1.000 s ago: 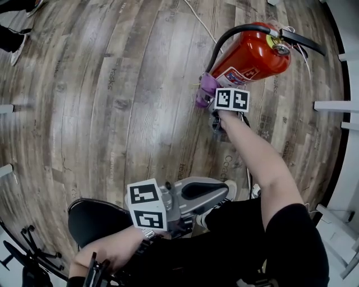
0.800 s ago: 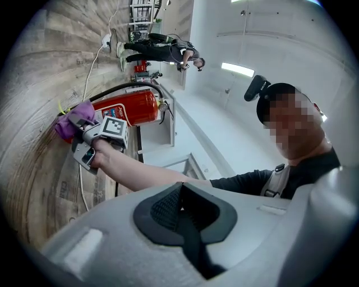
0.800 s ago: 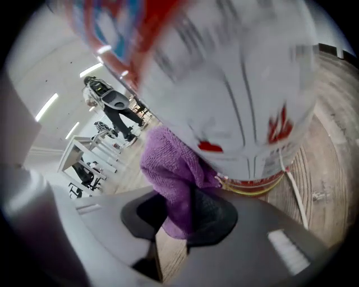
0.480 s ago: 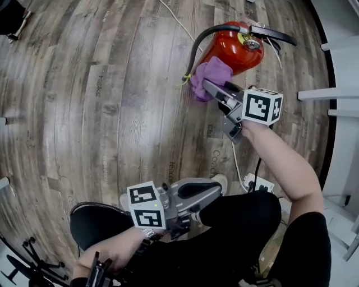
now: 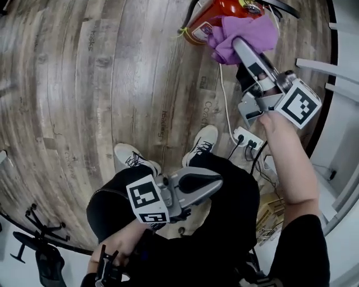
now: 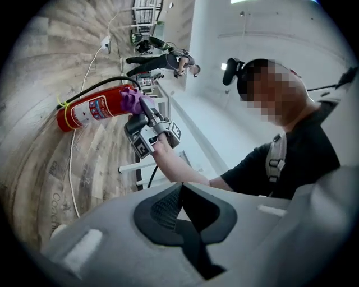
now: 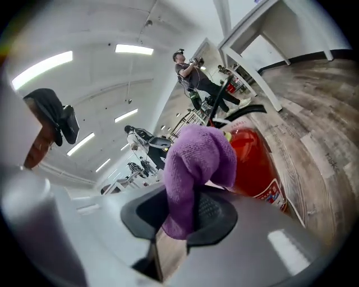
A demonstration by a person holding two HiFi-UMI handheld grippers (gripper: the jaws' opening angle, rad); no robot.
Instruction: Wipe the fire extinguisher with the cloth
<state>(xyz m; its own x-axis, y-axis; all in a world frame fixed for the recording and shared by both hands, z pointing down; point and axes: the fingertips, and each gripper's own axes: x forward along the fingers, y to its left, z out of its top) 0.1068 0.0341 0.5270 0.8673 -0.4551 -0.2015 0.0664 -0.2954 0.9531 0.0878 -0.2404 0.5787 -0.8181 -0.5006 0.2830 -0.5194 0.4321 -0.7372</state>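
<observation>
Now the purple cloth (image 5: 242, 27) is pinched between the jaws of the right gripper (image 5: 242, 47), and in the right gripper view the fabric (image 7: 199, 162) is seen bunched up out of the clamped pads of that gripper (image 7: 188, 216). The cloth is held against the red fire extinguisher (image 5: 223, 7), which is laid on its side on the wooden floor (image 5: 84, 84) at the top edge of the head view. From the left gripper view the cloth (image 6: 132, 100) is seen on the valve end of the cylinder (image 6: 92, 110), beside the black hose (image 6: 101, 85). A white and red label (image 7: 273, 193) is shown on the body, but its print cannot be read. Lettering is stamped on the floorboards; 1 word looks like "Coach" (image 5: 211, 106), though it is warped. The left gripper (image 5: 210, 186) is held low over the person's lap, its jaws pressed together on nothing (image 6: 180, 202). A white power strip (image 5: 248, 138) is seen near 1 of the 2 white shoes (image 5: 203, 143).
</observation>
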